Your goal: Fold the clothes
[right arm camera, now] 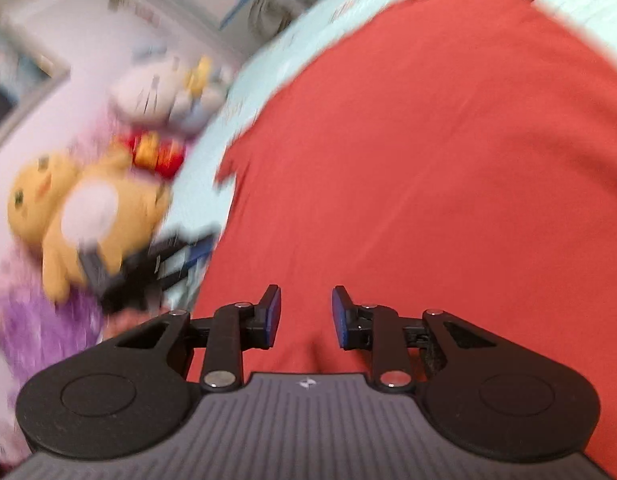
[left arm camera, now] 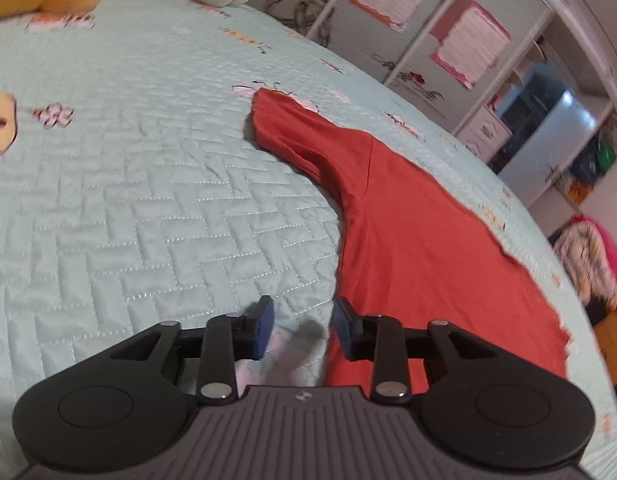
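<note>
Shirt [left arm camera: 420, 240], rust-red, one item: spread flat on the pale green quilted bedspread [left arm camera: 148, 200], one sleeve [left arm camera: 292, 128] stretched out to the side, body running toward the bed's edge. No fold shows in either view, though neither view takes in the whole garment.

Left gripper [left arm camera: 302, 328]: your tongs stand spread with nothing between them, low over the quilt just beside the shirt's side edge, one blue pad [left arm camera: 342, 320] at the cloth's border.

Right gripper [right arm camera: 306, 316]: spread as well, holding nothing, hovering over the body of the shirt [right arm camera: 428, 180]. This view is smeared with motion blur.

Surroundings: plush toys [right arm camera: 80, 216] at the head of the bed; the other gripper shows there as a dark blur.

Risks, as judged from this layout:
- You pinch quilt along with shirt, since the left pads straddle the border of both; the bedspread then lifts with the fold.
- You catch only the top layer of the shirt, so front and back slide apart and the fold comes out skewed.
- Your two hands grip at uneven heights along the garment, dragging it crooked.
- Thin cloth near the bed's edge may slide off if you pull that way.
</note>
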`<control>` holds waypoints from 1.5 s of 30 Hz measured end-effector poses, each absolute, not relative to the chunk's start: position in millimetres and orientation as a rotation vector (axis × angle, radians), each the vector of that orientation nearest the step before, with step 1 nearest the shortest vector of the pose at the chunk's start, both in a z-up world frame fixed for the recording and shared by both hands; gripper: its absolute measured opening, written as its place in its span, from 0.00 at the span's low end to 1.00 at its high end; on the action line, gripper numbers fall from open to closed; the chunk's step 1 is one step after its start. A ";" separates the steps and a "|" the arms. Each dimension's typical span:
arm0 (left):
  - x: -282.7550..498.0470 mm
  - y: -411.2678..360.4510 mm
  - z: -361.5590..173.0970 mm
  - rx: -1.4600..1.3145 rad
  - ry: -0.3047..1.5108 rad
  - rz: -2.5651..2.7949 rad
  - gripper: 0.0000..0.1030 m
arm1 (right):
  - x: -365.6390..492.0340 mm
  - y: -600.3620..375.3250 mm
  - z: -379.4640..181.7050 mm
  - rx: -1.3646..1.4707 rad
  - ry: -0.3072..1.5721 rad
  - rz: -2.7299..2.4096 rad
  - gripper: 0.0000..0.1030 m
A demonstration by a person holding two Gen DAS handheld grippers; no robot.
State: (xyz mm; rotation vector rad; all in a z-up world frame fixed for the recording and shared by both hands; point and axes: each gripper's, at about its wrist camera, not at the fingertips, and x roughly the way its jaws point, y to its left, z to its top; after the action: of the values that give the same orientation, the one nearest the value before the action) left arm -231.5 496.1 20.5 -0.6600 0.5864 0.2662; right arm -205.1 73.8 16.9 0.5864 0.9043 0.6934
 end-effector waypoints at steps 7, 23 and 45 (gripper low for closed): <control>-227.9 478.7 34.0 -0.678 0.562 0.239 0.55 | -159.4 19.5 12.2 0.630 0.804 0.468 0.35; -216.9 441.1 10.5 -0.353 0.536 0.303 0.62 | -92.7 -42.8 -24.8 0.739 0.741 0.260 0.20; -255.7 411.8 34.8 -0.419 0.563 0.293 0.61 | -176.2 -58.1 19.1 0.631 0.784 0.498 0.21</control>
State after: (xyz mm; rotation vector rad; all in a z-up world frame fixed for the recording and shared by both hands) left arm -255.7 411.8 34.8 -0.4195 0.5627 0.2933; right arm -176.2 -58.1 19.1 0.6315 0.7840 0.4975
